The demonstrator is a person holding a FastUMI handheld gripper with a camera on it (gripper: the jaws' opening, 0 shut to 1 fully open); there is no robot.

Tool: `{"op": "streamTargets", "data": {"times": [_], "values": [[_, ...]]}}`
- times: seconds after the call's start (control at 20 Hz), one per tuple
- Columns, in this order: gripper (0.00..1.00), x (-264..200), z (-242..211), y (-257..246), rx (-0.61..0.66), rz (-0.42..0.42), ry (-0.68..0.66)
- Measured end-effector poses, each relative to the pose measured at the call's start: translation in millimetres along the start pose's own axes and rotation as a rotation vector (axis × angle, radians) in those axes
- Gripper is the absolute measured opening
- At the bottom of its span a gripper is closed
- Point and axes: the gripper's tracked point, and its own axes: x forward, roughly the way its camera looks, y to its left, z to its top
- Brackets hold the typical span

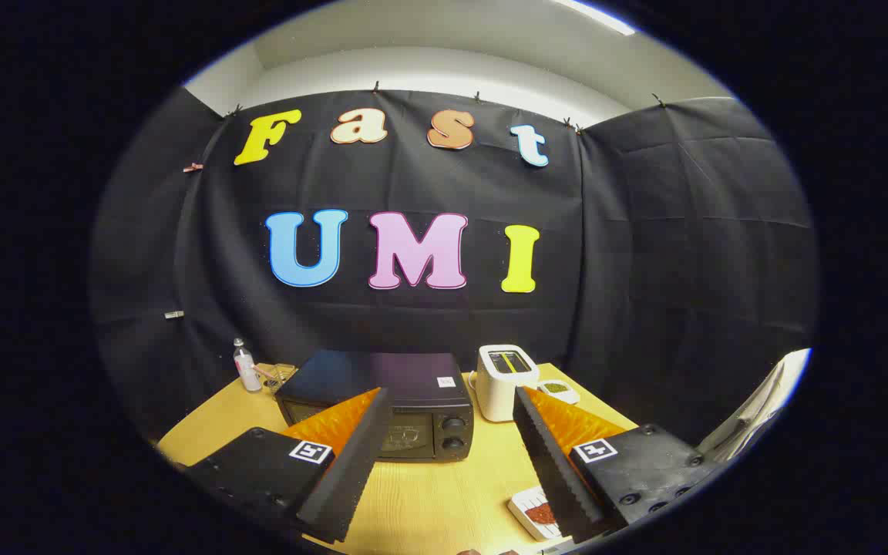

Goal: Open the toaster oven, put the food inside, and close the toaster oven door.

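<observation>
We see the jaws [448, 408] standing wide apart, holding nothing and touching nothing, raised above the wooden tabletop [428, 493]. Nearest to us, just beside the right finger [552, 462], lies a small white plate [536, 515] with reddish food on it; the finger hides part of it. Farther on, the black toaster oven [390, 405] stands on the tabletop, beyond the fingers and partly behind the left finger [348, 470]; its door looks closed and two knobs show on its front. Just to the right of the toaster oven stands a white toaster [504, 381], and behind that a small dish [560, 391] with something green. To the left of the toaster oven, toward the back, stands a small clear bottle [244, 366].
</observation>
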Motion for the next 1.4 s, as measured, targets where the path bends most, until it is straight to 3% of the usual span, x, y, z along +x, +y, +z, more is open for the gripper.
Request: {"op": "streamTargets", "data": {"times": [0.6, 0.85, 1.4], "values": [[0.97, 23, 2, -11, 0.054, -0.035, 0.056], [0.98, 37, -19, -5, 0.084, -0.026, 0.114], [0.98, 100, -53, 71, 0.113, 0.064, 0.174]]}}
